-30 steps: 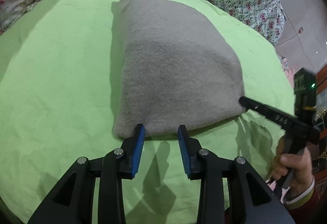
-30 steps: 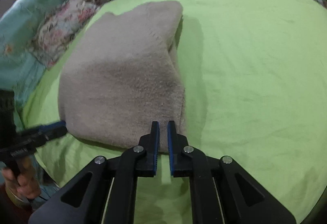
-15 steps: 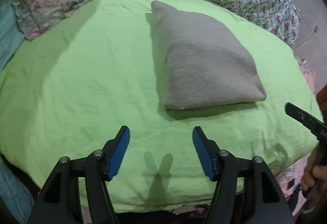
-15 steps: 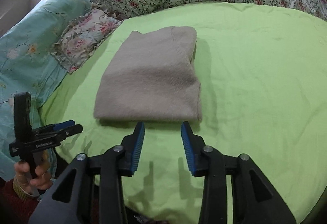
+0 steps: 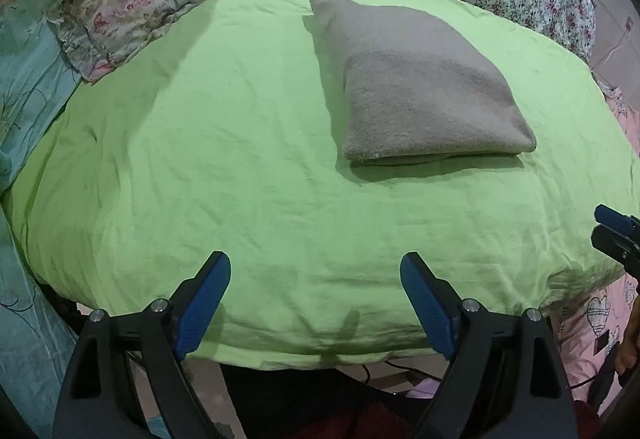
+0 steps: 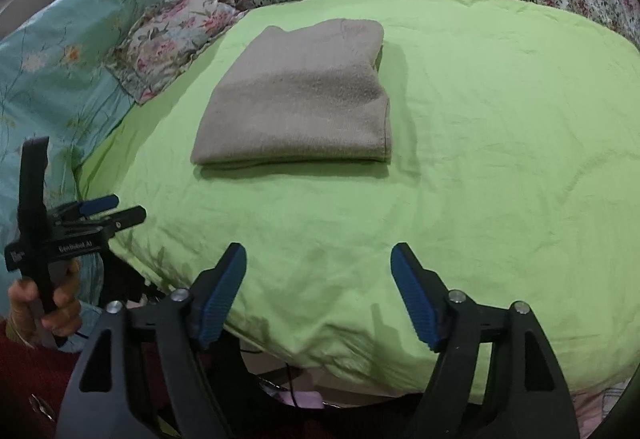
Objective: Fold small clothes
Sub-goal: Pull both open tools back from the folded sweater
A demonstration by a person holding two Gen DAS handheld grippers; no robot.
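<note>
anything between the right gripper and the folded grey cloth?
Nothing but bare green sheet between the right gripper, fingers open and empty, and the folded grey cloth. Clearest in the right wrist view.

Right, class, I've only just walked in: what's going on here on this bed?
A person holds a two-finger gripper in each hand over a green sheet. A grey garment lies folded on it, touched by nothing. The left gripper and right gripper have just been opening, nothing between their jaws, and both sit near the sheet's front edge. The fold looks done.
</note>
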